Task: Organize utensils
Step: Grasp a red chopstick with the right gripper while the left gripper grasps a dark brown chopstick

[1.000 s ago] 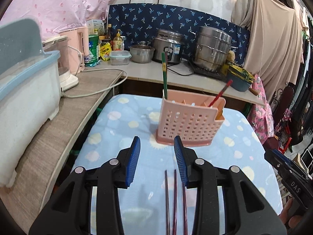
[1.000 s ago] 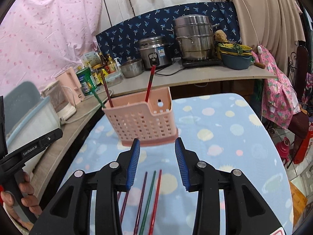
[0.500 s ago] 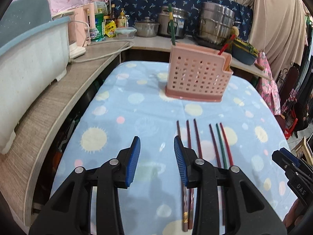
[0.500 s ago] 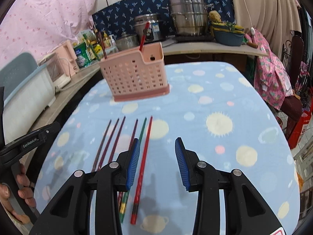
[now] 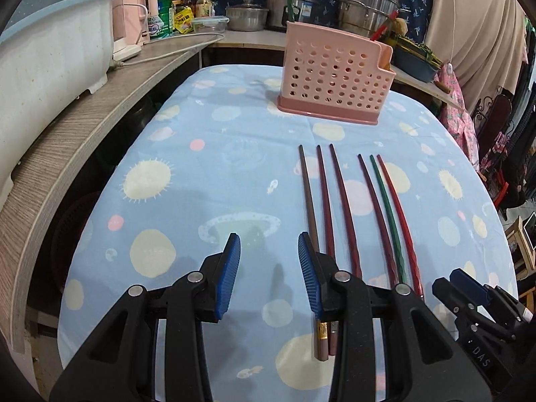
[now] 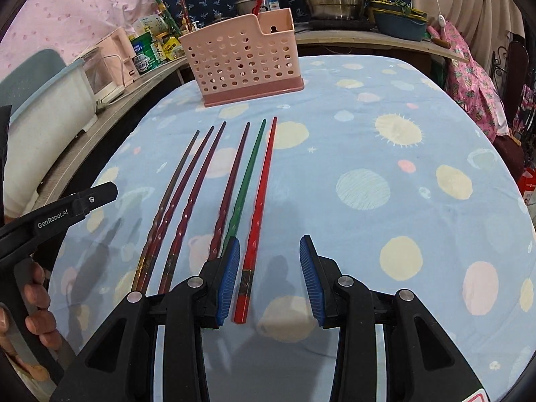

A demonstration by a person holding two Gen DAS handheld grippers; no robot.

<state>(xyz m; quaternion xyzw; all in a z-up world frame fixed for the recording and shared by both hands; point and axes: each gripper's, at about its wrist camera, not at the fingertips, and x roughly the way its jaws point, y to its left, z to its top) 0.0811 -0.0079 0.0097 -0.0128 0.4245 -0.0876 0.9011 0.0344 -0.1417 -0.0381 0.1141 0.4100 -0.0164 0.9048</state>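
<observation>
Several chopsticks lie side by side on the blue tablecloth: brown and dark red ones (image 5: 321, 201), a green one (image 6: 248, 181) and a bright red one (image 6: 263, 187). A pink perforated utensil holder (image 5: 335, 77) stands at the far end of the table and holds a green and a red chopstick; it also shows in the right wrist view (image 6: 244, 63). My left gripper (image 5: 269, 268) is open and empty, low over the cloth left of the brown chopstick. My right gripper (image 6: 269, 271) is open around the near end of the bright red chopstick.
A wooden counter (image 5: 83, 127) runs along the left with a white and blue tub (image 5: 50, 53) and a pink kettle (image 5: 134, 20). Steel pots (image 5: 365, 3) stand on the back counter. The table's right edge (image 6: 522, 201) drops off toward clothes and a stool.
Both grippers have pulled back from the holder and dropped low toward the near ends of the chopsticks. The chopsticks and holder have not moved.
</observation>
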